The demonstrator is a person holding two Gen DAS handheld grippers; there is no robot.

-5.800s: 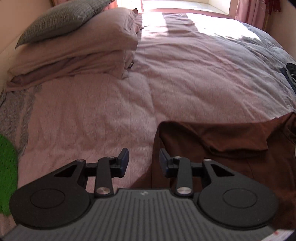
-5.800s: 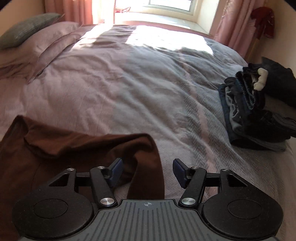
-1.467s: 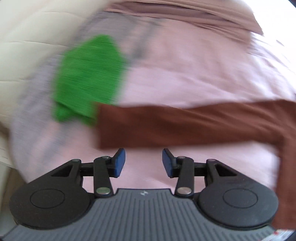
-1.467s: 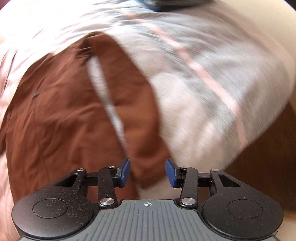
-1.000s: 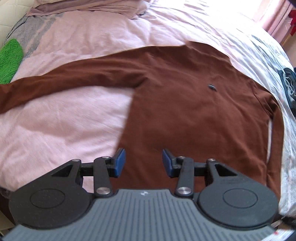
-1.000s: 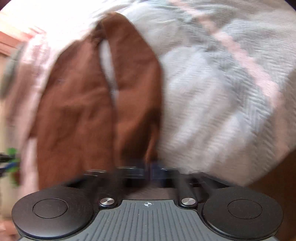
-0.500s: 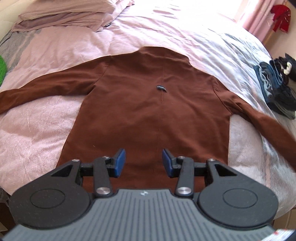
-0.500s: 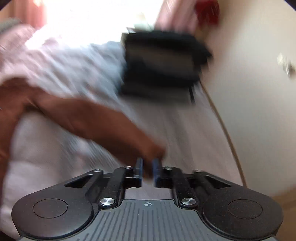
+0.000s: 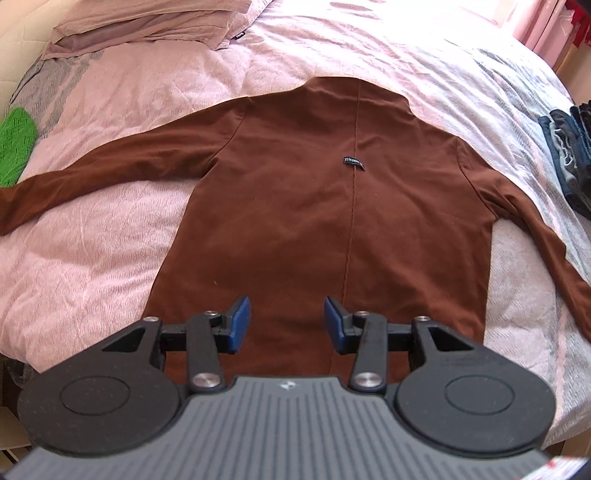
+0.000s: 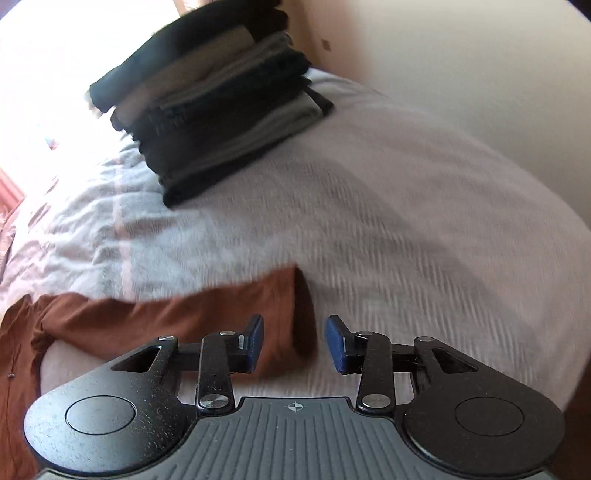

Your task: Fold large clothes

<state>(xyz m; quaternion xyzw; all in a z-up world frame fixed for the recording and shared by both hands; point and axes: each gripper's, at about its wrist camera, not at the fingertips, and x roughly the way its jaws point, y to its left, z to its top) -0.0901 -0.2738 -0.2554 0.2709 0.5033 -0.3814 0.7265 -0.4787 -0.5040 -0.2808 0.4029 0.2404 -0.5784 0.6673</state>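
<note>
A brown long-sleeved jacket (image 9: 332, 206) lies spread flat on the bed, back side up, both sleeves stretched out sideways. My left gripper (image 9: 286, 325) hangs open over the jacket's lower hem near the middle seam, holding nothing. In the right wrist view the jacket's right sleeve (image 10: 177, 325) lies across the quilt, its cuff end just ahead of my right gripper (image 10: 295, 343). That gripper stands open and the cuff lies loose between and below its blue pads.
A stack of folded dark clothes (image 10: 218, 99) sits on the bed's far right corner, also seen as dark clothes (image 9: 569, 147) at the right edge. Pillows (image 9: 155, 22) lie at the head, a green cloth (image 9: 14, 144) at the left. A wall (image 10: 461, 74) stands beyond the bed.
My right gripper, shut on the sleeve cuff half a second ago, has opened and the sleeve lies on the quilt. The left view has drifted slightly closer to the jacket.
</note>
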